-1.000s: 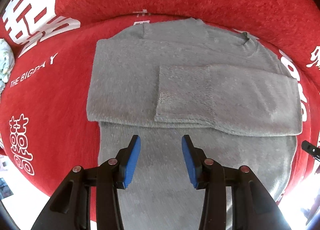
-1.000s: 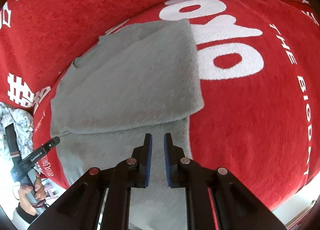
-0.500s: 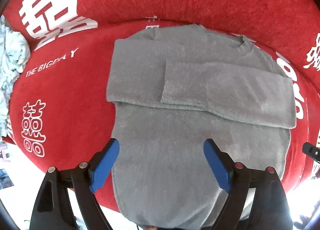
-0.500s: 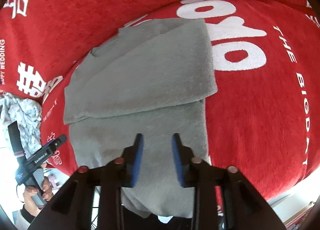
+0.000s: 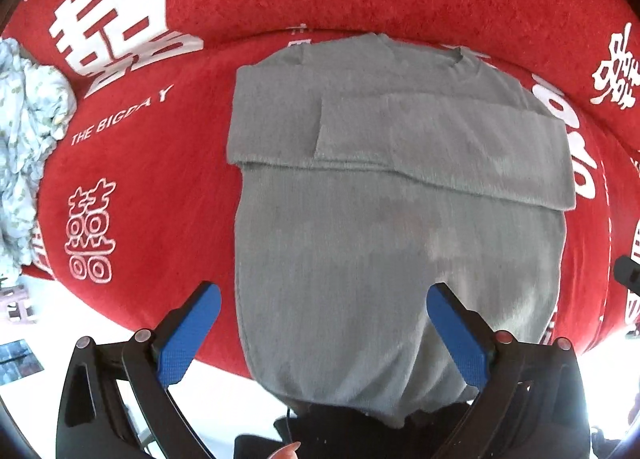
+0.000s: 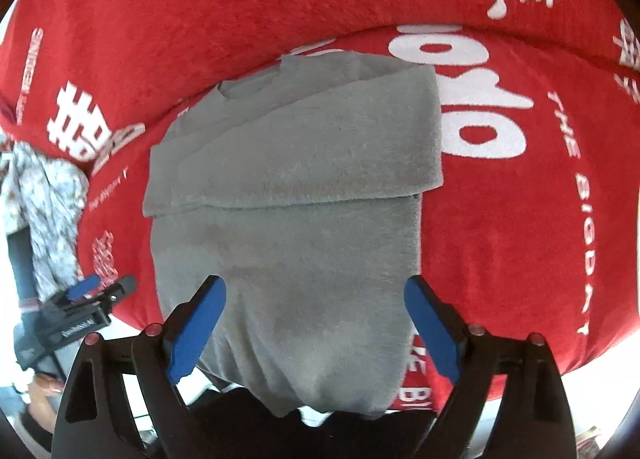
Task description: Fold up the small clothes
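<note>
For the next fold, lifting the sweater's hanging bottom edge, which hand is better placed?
Neither clearly: probably both together. The left tongs and right tongs are open, each straddling the grey sweater above its hem, which hangs over the red sofa edge. Each covers its own side.

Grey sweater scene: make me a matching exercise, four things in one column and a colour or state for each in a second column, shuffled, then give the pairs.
Things:
1. grey sweater
2. left tool
3. red cover
4. patterned cloth

States:
A. printed with white characters
B. crumpled in a heap at the left edge
C. sleeves folded across the chest
D. open wide, holding nothing

Pairs: 1-C, 2-D, 3-A, 4-B
</note>
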### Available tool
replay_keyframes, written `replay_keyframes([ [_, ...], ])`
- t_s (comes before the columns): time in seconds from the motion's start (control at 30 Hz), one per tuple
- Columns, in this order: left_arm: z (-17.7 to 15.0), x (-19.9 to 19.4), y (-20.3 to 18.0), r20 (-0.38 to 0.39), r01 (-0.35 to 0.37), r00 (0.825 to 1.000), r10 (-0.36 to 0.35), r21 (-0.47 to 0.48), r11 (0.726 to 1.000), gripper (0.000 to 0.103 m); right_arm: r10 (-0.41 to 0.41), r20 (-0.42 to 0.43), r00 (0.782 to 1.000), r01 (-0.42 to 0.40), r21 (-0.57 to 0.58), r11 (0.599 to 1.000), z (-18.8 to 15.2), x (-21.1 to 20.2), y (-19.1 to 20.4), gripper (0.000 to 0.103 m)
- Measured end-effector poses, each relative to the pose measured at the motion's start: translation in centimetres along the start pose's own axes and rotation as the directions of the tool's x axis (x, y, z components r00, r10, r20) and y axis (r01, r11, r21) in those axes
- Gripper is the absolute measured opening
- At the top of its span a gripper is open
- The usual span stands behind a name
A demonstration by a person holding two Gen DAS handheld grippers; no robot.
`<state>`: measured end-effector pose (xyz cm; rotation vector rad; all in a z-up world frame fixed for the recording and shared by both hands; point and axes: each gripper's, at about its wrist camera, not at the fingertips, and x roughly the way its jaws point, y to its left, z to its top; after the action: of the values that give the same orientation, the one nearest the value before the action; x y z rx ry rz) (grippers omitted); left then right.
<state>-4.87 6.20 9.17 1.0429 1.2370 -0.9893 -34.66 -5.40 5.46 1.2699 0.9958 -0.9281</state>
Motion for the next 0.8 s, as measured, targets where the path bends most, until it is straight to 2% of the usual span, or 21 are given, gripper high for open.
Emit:
replay_keyframes([
  [0.17,-1.2,-1.0,0.2,-0.024,0.013,1.0,-0.014,-0.036,0.999,0.103,0.034,-0.055,0.998,-0.036,-0.025,0.999,-1.0,-0.9,0.0,0.093],
  [0.27,-2.2,-2.3,0.2,-0.022,0.061,0.998,-0.062,-0.045,0.997,0.103,0.035,-0.09,0.995,-0.037,-0.019,0.999,-1.5,-0.9,-0.3,0.093],
  [0.47,-4.4,-3.2,1.1,-0.012,0.046,0.999,-0.048,-0.109,0.993,0.103,0.132,-0.151,0.98,-0.119,0.094,0.988,-1.5,0.1,-2.2,0.093],
  [0.67,-6.8,-2.3,2.8,-0.054,0.048,0.997,-0.058,-0.163,0.986,0.103,0.159,-0.14,0.977,-0.138,0.153,0.979,-2.0,-0.1,-3.0,0.093],
  [0.8,-7.8,-2.2,3.8,-0.048,0.053,0.997,-0.062,-0.163,0.985,0.103,0.168,-0.135,0.977,-0.139,0.203,0.969,-3.6,0.2,-3.4,0.093],
])
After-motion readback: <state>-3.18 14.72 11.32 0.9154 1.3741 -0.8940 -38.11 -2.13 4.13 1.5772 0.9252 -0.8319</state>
